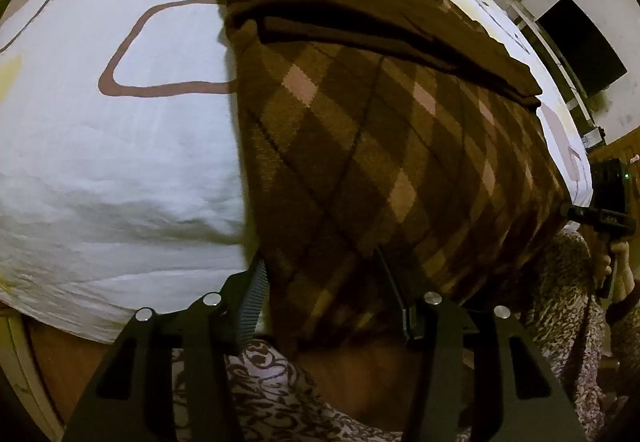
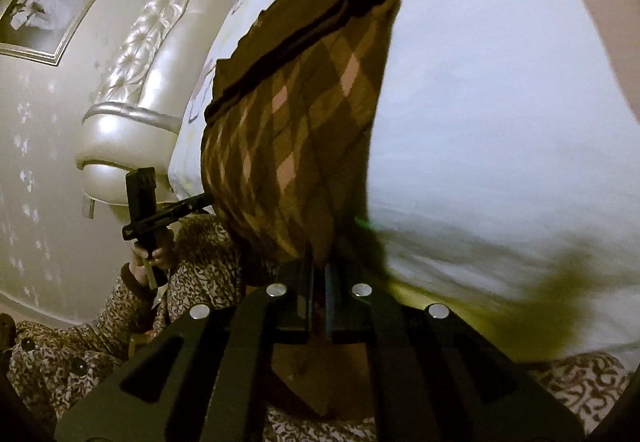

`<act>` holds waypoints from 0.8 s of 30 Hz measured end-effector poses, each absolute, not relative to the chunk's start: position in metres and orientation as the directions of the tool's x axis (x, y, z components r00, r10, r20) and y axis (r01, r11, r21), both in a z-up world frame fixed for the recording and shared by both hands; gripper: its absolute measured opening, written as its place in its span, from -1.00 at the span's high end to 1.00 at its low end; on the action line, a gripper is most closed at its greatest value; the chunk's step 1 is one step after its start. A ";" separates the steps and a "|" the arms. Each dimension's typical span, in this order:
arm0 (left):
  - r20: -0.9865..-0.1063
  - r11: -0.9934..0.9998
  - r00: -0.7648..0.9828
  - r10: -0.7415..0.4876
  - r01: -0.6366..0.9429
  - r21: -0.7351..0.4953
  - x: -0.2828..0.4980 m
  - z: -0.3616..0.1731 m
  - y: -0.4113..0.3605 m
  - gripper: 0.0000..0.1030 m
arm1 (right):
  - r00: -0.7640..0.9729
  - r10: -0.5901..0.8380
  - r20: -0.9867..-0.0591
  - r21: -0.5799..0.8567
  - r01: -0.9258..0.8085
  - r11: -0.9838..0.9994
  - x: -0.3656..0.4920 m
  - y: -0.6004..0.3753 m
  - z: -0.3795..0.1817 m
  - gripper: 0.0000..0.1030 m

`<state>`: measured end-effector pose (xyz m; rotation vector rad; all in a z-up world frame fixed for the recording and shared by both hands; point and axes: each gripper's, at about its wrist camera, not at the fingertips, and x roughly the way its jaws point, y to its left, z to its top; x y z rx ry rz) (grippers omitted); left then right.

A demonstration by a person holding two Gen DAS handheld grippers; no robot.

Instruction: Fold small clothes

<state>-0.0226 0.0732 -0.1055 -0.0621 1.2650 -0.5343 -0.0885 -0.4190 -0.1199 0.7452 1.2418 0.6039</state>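
A brown argyle knit garment (image 1: 380, 145) lies on the white patterned bedsheet (image 1: 120, 161), its near hem lifted off the bed. A plain dark brown part (image 1: 340, 9) is folded over its far end. My left gripper (image 1: 320, 282) holds the near left corner of the hem; cloth covers the fingertips. My right gripper (image 2: 318, 266) is shut on the other near corner of the garment (image 2: 296, 129). The right gripper also shows at the right edge of the left wrist view (image 1: 600, 213), and the left gripper shows in the right wrist view (image 2: 160, 213).
A padded white headboard (image 2: 132, 81) and a framed picture (image 2: 52, 9) stand left of the bed in the right wrist view. A dark screen (image 1: 576, 41) hangs on the far wall. The person's patterned clothing (image 1: 260, 394) is close below both grippers.
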 end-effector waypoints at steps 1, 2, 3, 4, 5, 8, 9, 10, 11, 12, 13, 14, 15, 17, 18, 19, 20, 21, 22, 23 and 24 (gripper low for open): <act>-0.888 0.875 0.197 -0.417 0.353 -0.332 -0.023 -0.106 0.074 -0.07 | 0.231 0.758 -0.610 0.778 -0.008 0.628 -0.090 -0.421 -0.120 0.94; -0.885 0.870 0.195 -0.423 0.359 -0.337 -0.024 -0.106 0.074 -0.14 | 0.234 0.756 -0.611 0.777 -0.007 0.630 -0.091 -0.422 -0.119 0.94; -0.881 0.865 0.191 -0.432 0.363 -0.346 -0.024 -0.106 0.073 -0.19 | 0.238 0.757 -0.608 0.779 -0.005 0.627 -0.092 -0.424 -0.119 0.94; -0.879 0.860 0.177 -0.442 0.364 -0.358 -0.025 -0.107 0.074 -0.29 | 0.239 0.758 -0.606 0.781 -0.002 0.625 -0.093 -0.425 -0.120 0.95; -0.880 0.856 0.162 -0.446 0.363 -0.367 -0.025 -0.108 0.073 -0.39 | 0.240 0.757 -0.607 0.780 0.001 0.625 -0.093 -0.426 -0.121 0.94; -0.889 0.852 0.141 -0.435 0.383 -0.356 -0.027 -0.111 0.070 -0.41 | 0.240 0.759 -0.605 0.782 0.002 0.623 -0.093 -0.428 -0.121 0.94; -0.891 0.851 0.138 -0.433 0.387 -0.354 -0.028 -0.111 0.069 -0.41 | 0.240 0.759 -0.605 0.782 0.000 0.624 -0.093 -0.428 -0.120 0.95; -0.891 0.851 0.132 -0.434 0.386 -0.357 -0.028 -0.112 0.070 -0.41 | 0.241 0.760 -0.604 0.783 -0.003 0.622 -0.093 -0.428 -0.120 0.95; -0.890 0.850 0.130 -0.437 0.383 -0.361 -0.027 -0.112 0.070 -0.40 | 0.242 0.761 -0.601 0.784 -0.003 0.621 -0.093 -0.428 -0.120 0.95; -0.889 0.850 0.130 -0.439 0.381 -0.364 -0.027 -0.113 0.071 -0.38 | 0.244 0.762 -0.599 0.786 0.000 0.618 -0.093 -0.428 -0.120 0.95; -0.892 0.853 0.134 -0.432 0.382 -0.356 -0.028 -0.113 0.071 -0.34 | 0.245 0.765 -0.596 0.789 0.003 0.614 -0.093 -0.429 -0.120 0.95; -0.897 0.858 0.139 -0.420 0.383 -0.342 -0.028 -0.113 0.070 -0.26 | 0.245 0.770 -0.590 0.795 0.006 0.607 -0.093 -0.429 -0.121 0.95; -0.902 0.862 0.143 -0.407 0.388 -0.328 -0.028 -0.113 0.070 -0.15 | 0.245 0.772 -0.587 0.797 0.007 0.604 -0.093 -0.430 -0.122 0.95; -0.916 0.871 0.152 -0.370 0.401 -0.285 -0.028 -0.112 0.071 0.14 | 0.247 0.780 -0.575 0.805 0.007 0.593 -0.094 -0.431 -0.122 0.95; -0.922 0.876 0.158 -0.353 0.402 -0.267 -0.027 -0.112 0.073 0.50 | 0.249 0.783 -0.570 0.809 0.004 0.587 -0.094 -0.432 -0.122 0.94; -0.928 0.887 0.166 -0.332 0.389 -0.248 -0.025 -0.113 0.078 0.68 | 0.251 0.786 -0.565 0.813 0.004 0.583 -0.094 -0.433 -0.121 0.94; -0.928 0.890 0.158 -0.337 0.376 -0.259 -0.023 -0.114 0.083 0.93 | 0.252 0.788 -0.562 0.815 0.004 0.580 -0.094 -0.433 -0.121 0.94; -0.920 0.884 0.141 -0.366 0.360 -0.297 -0.021 -0.116 0.088 0.93 | 0.252 0.789 -0.560 0.816 0.004 0.578 -0.094 -0.434 -0.121 0.94; -0.912 0.882 0.133 -0.387 0.343 -0.324 -0.019 -0.117 0.092 0.93 | 0.252 0.790 -0.559 0.817 0.003 0.577 -0.094 -0.434 -0.121 0.94; -0.911 0.880 0.133 -0.390 0.345 -0.326 -0.019 -0.117 0.093 0.93 | 0.253 0.790 -0.558 0.817 0.004 0.576 -0.094 -0.434 -0.121 0.94; -0.912 0.878 0.137 -0.386 0.358 -0.317 -0.020 -0.116 0.091 0.94 | 0.254 0.791 -0.557 0.818 0.005 0.575 -0.094 -0.434 -0.122 0.94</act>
